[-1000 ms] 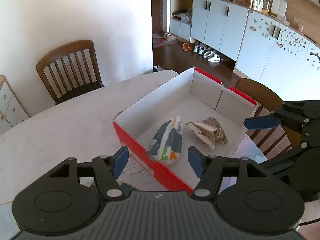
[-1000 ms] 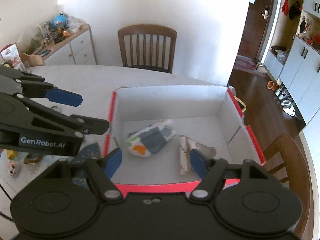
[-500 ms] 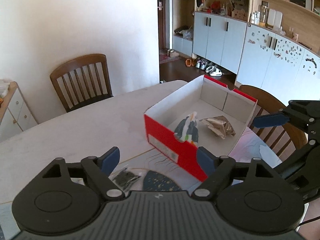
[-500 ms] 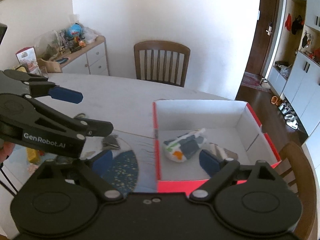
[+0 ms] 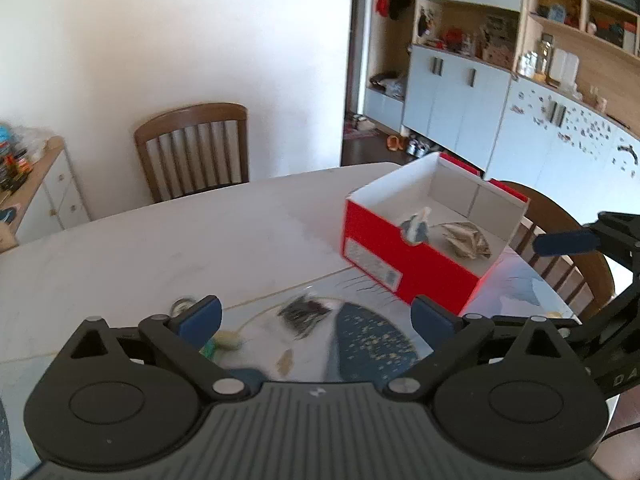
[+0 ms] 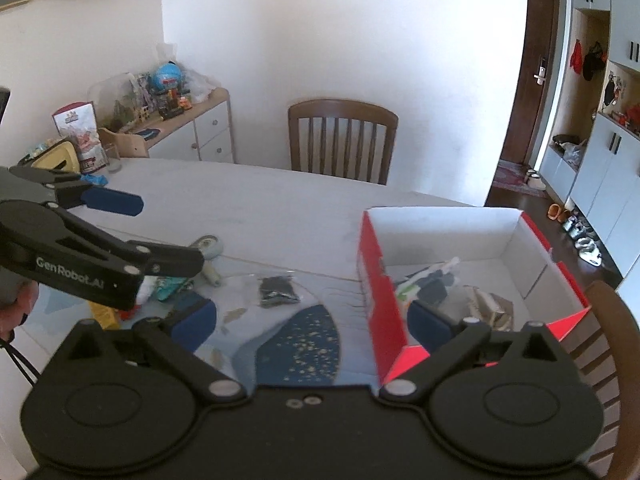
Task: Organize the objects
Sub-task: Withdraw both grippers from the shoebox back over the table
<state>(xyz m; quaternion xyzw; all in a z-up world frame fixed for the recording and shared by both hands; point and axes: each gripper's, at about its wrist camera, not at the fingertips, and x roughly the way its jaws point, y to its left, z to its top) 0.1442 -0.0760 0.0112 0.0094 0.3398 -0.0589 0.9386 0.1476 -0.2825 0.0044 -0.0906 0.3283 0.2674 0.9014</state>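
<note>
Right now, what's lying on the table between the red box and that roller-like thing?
In the right wrist view, a small dark packet lies between the red box and the roller.

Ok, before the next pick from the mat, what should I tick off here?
1. Left gripper holds nothing, its fingers still opening: ok.
2. Right gripper holds nothing, its fingers still opening: ok.
3. Red box upright, open side up: ok.
4. Two packets already inside the box: ok.
5. Dark packet lies free on the mat: ok.
6. Small items under the left gripper separable: cannot tell.
</note>
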